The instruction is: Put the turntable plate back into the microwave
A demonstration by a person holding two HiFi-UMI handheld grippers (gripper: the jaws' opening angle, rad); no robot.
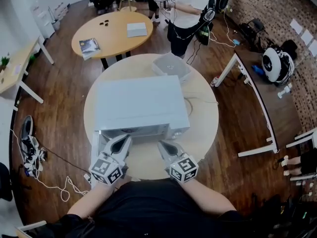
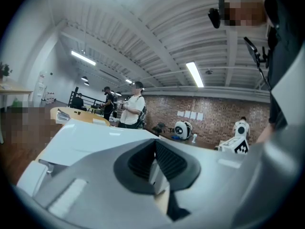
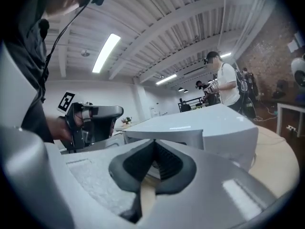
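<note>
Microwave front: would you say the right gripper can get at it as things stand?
Probably yes: the right gripper sits just before the microwave, pointing at its front, with nothing visible between them; its jaws are shut and empty.

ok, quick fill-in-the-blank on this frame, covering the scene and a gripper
1. The microwave sits on a ___ table.
2. The jaws of the right gripper are ___, with nothing between them.
3. The far wall is made of ___.

Missing words: round; shut; brick.

Microwave (image 1: 136, 105) matt wht; table (image 1: 203, 128) wood.
</note>
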